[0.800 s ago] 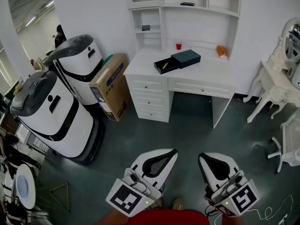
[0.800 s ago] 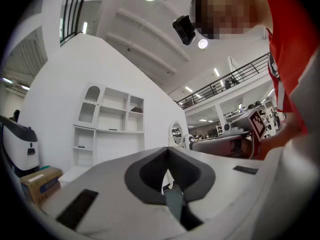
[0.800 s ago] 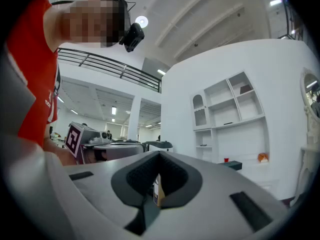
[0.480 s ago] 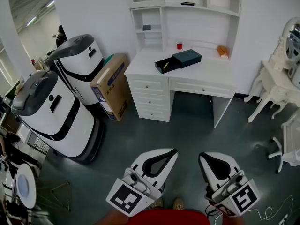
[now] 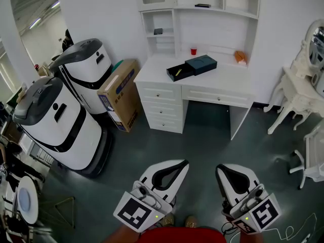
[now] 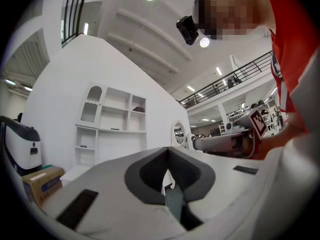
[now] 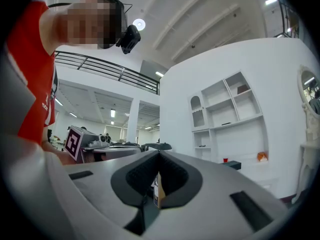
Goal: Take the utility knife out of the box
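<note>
A dark open box (image 5: 178, 71) lies on the white desk (image 5: 223, 80) far ahead, with the yellow utility knife (image 5: 177, 72) inside it. Its dark lid (image 5: 201, 63) rests beside it on the right. Both grippers hang low over the floor, well short of the desk. My left gripper (image 5: 184, 162) is shut with nothing in it, its tips meeting in the left gripper view (image 6: 167, 149). My right gripper (image 5: 218, 167) is shut and bare too, its jaws closed together in the right gripper view (image 7: 160, 152), where the box (image 7: 232, 164) shows small on the desk.
A red cup (image 5: 193, 50) and an orange object (image 5: 239, 56) stand on the desk under white shelves (image 5: 197, 4). Two large white and grey machines (image 5: 55, 120) and a cardboard box (image 5: 119, 92) fill the left. A white dressing table (image 5: 298, 90) and chair (image 5: 311, 156) stand right.
</note>
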Tool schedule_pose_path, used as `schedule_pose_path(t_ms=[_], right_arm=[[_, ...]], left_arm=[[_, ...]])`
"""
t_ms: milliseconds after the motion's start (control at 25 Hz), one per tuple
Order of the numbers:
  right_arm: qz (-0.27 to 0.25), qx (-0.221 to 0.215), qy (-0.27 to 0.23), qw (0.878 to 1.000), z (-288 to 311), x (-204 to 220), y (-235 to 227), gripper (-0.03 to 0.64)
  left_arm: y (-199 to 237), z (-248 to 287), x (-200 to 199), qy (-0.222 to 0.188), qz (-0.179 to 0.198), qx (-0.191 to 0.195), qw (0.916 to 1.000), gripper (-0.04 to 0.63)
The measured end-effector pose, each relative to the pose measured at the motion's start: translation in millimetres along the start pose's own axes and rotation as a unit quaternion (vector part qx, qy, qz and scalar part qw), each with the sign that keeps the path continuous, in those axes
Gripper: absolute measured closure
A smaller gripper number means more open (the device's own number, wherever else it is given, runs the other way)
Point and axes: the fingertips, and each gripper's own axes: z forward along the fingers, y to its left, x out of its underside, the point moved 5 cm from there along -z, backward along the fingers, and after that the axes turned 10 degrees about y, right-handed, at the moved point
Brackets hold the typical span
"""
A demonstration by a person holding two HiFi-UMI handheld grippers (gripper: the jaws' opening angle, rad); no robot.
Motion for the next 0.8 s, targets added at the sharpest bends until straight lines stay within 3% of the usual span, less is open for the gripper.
schedule_pose_path(t_ms=[520, 640, 800], right_arm=[[-0.017, -0.032, 0.008, 0.999, -13, 5, -44, 0.62], [-0.012, -0.031, 0.006, 0.999, -11, 6, -55, 0.62], [-0.01, -0.031, 0.003, 0.999, -2, 9, -69, 0.62]], left_arm=[[-6, 37, -7, -0.003, 0.0, -0.041, 0.9991, 0.588], [0, 46, -8, -0.022, 0.0, -0.055, 0.9982, 0.588], [10, 57, -2, 0.002, -0.01, -0.056, 0.9984, 0.588]])
